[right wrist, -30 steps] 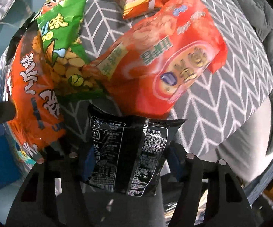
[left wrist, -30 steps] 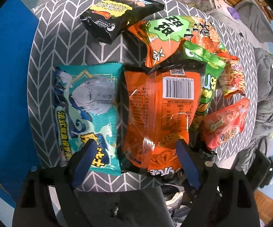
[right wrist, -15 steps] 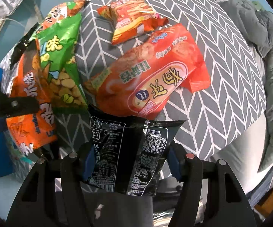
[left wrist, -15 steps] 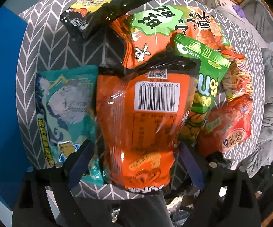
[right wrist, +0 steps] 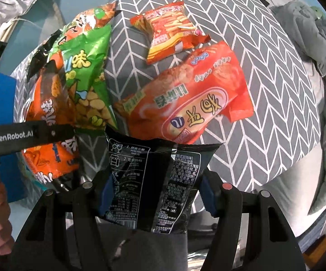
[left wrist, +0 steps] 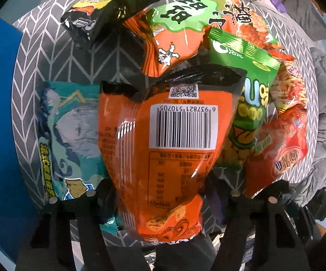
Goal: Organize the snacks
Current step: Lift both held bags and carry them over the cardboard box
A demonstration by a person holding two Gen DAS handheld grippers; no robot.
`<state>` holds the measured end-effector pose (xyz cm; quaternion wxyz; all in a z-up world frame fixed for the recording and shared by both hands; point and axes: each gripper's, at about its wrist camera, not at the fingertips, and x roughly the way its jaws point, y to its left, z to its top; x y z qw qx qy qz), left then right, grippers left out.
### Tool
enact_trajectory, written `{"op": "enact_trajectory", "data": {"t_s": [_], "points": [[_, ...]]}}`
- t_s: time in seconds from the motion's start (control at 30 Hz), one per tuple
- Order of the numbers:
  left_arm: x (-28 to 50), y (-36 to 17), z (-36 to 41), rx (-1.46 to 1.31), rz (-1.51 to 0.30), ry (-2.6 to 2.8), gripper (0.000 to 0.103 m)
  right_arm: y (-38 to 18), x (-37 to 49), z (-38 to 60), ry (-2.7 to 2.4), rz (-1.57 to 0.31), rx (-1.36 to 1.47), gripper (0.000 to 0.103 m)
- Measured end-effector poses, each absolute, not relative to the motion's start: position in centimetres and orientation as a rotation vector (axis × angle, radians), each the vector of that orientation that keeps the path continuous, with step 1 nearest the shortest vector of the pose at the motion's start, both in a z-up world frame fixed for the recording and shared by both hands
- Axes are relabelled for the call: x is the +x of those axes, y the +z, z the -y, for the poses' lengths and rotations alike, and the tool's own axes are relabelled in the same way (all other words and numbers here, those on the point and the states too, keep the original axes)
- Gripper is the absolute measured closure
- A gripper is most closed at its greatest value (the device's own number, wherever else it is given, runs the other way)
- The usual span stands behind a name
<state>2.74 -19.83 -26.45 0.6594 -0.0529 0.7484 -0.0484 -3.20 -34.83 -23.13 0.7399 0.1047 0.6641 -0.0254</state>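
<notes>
**Mia:** What does the left camera see?

**Ben:** The left gripper (left wrist: 160,194) squeezes a big orange bag (left wrist: 163,135). Its two fingers press on the bag's sides, low down. The bag's back faces the camera, so its barcode shows. It fills the middle of the view, right in front of the fingers.

**Mia:** What is around that bag?

**Ben:** A teal bag (left wrist: 70,140) lies past the left finger, flat on the round grey cloth (left wrist: 36,61) with white zigzag lines. Part of it hides behind the orange bag. Past the right finger is a red bag (left wrist: 282,151). A green bag (left wrist: 248,103) sits between the red one and the held one. Far ahead lie a black bag (left wrist: 108,13) and an orange-and-green bag (left wrist: 196,24).

**Mia:** And the right camera?

**Ben:** The right gripper (right wrist: 153,194) pinches a dark bag (right wrist: 153,180) between its fingers. The fingers are partly closed and push on both sides of it. The bag sticks up in front of them, its back full of tiny print.

**Mia:** What is past it?

**Ben:** The red bag (right wrist: 190,106) lies just ahead on the cloth (right wrist: 275,90). A small red fries bag (right wrist: 169,29) is farther ahead. To the left are the green bag (right wrist: 88,79) and the orange bag (right wrist: 47,135). The left gripper (right wrist: 27,135) reaches in from the left edge and touches that orange bag.
</notes>
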Motion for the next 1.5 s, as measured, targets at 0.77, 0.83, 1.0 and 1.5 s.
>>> {"op": "enact_trajectory", "data": {"t_s": [0.77,0.83,1.0,1.5], "points": [[1.6,-17.6,13.8,-0.061,-1.532,-0.190,0.036,-14.2,-3.9,29.7,0.022,-1.408,0.121,0.039],[1.8,-16.7,13.0,-0.053,-1.508,-0.187,0.036,-13.7,-4.1,29.2,0.028,-1.399,0.105,0.039],[1.9,-14.9,10.9,-0.035,-1.465,-0.190,0.036,-13.3,-3.7,28.5,0.043,-1.387,0.087,0.039],[0.7,-11.0,6.0,-0.081,-1.359,-0.127,0.036,-10.6,-0.9,24.5,0.151,-1.307,0.016,0.039]]}}
